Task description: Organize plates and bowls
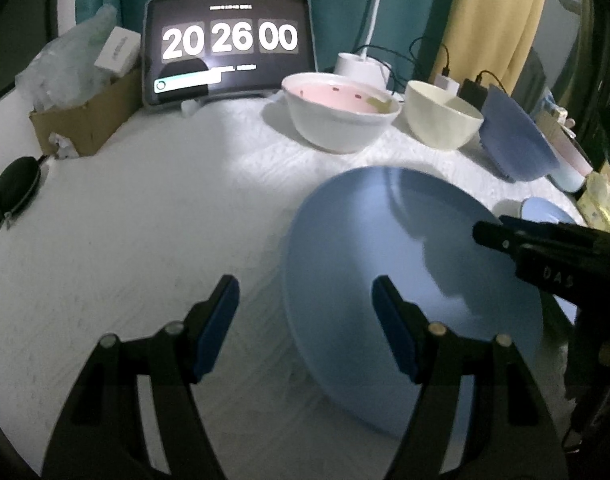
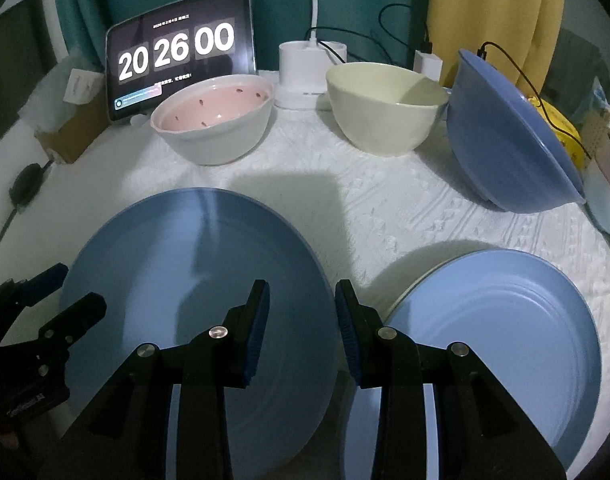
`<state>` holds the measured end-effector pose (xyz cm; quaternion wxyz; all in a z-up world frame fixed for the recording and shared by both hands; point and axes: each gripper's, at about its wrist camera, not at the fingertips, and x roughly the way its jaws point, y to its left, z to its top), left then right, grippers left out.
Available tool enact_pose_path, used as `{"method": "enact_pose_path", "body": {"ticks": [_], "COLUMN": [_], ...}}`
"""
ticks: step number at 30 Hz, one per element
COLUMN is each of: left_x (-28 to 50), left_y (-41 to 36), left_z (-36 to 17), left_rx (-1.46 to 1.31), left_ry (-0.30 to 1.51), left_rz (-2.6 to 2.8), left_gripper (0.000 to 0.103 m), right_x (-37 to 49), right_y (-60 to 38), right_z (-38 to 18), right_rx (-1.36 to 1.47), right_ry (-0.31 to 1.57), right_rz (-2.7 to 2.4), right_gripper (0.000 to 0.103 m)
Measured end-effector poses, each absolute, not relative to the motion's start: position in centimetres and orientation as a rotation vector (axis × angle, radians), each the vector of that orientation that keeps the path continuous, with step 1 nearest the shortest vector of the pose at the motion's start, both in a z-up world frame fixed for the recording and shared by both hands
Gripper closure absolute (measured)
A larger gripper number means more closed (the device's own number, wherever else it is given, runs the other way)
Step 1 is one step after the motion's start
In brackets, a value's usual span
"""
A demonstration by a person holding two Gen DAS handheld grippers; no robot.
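Note:
A big blue plate (image 1: 405, 264) (image 2: 193, 280) lies on the white cloth. My left gripper (image 1: 305, 320) (image 2: 79, 286) is open at the plate's left rim, one finger over the plate and one over the cloth. My right gripper (image 2: 303, 328) (image 1: 493, 226) is open, with the plate's right rim in the gap and no pad pressing on it. A lighter blue plate (image 2: 505, 340) (image 1: 545, 208) rests on a cream plate (image 2: 417, 280) to the right. Behind stand a pink-lined bowl (image 1: 341, 116) (image 2: 213, 124), a cream bowl (image 1: 441, 120) (image 2: 385, 108) and a blue bowl (image 1: 517, 136) (image 2: 505, 140) tipped on its side.
A tablet (image 1: 229, 44) (image 2: 177, 52) showing a clock stands at the back. A cardboard box (image 1: 85, 120) and a black pouch (image 1: 15, 192) sit at the left. A white charger base (image 2: 305, 76) with cables is behind the bowls. Small packages crowd the right edge.

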<state>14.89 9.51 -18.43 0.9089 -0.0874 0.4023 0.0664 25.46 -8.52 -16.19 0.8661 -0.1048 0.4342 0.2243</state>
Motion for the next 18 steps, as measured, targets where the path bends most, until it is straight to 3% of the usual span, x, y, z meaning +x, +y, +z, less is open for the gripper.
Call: {"method": "enact_pose_path", "body": {"ticks": [5, 9, 14, 18], "left_x": [15.0, 15.0, 14.8, 14.6], "left_y": [9.4, 9.2, 9.6, 9.4], "left_z": [-18.6, -18.8, -18.7, -18.6], "left_rx": [-0.168, -0.165, -0.181, -0.171], "left_ry": [0.840, 0.845, 0.838, 0.831], "left_rz": [0.132, 0.123, 0.142, 0.140], "left_gripper": [0.034, 0.048, 0.059, 0.060], "right_x": [25.1, 24.9, 24.6, 24.3], "right_y": [-8.5, -8.4, -8.3, -8.5], "right_z": [-16.3, -16.2, -16.2, -16.0], "right_rx": [-0.234, -0.229, -0.233, -0.230], "right_ry": [0.899, 0.905, 0.902, 0.901], "right_rz": [0.465, 0.483, 0.480, 0.477], "right_gripper": [0.069, 0.085, 0.086, 0.086]}}
